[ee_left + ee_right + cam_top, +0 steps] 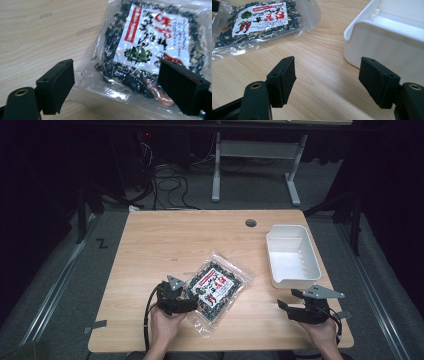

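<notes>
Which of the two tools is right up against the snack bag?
The left tool: its open jaws straddle the bag's near corner. The right tool, also open, sits apart over bare table by the white bin.

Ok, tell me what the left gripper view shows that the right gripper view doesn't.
Left gripper view: the left gripper with open jaws astride the packet's near edge. Right gripper view: the white bin beside the right gripper, whose open jaws hold nothing. Shared: the packet with its printed label, lying on the wooden table.
</notes>
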Demonstrator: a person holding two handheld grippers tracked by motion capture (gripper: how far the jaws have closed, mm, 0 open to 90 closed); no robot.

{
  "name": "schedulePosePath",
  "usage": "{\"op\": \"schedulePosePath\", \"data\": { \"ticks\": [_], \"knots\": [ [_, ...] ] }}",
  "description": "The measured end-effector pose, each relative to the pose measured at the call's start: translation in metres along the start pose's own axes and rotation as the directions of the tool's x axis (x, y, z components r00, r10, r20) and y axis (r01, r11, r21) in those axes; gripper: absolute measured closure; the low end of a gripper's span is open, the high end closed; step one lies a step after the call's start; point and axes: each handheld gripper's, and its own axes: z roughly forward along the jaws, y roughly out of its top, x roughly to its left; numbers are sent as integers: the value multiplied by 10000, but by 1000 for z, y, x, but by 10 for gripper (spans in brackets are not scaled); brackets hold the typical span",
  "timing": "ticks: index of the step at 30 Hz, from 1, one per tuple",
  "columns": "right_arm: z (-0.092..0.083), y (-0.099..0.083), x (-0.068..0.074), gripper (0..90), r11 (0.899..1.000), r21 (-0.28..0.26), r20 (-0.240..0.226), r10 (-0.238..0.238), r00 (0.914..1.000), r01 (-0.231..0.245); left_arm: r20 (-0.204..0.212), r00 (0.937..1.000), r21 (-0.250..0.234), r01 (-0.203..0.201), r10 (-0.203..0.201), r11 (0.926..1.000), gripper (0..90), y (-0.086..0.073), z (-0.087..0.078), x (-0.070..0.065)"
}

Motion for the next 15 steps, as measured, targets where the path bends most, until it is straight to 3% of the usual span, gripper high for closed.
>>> {"op": "schedulePosePath", "data": {
  "ticks": [4, 11, 15],
  "knots": [
    [2, 0, 3, 281, 9997, 202, -97, -120, 9999, 122, 46, 9998, 50, 205, -205, 9998, 143, -1, 2, 4],
    [3, 2, 9, 277, 9987, 289, -310, -402, 9987, 411, -414, 9990, 424, -128, 145, 9990, 152, -3, 10, 4],
    [7, 2, 10, 276, 9981, 449, -395, -412, 9984, 430, -820, 9950, 815, -495, 562, 9954, 161, -4, 16, 3]
  ]
}}
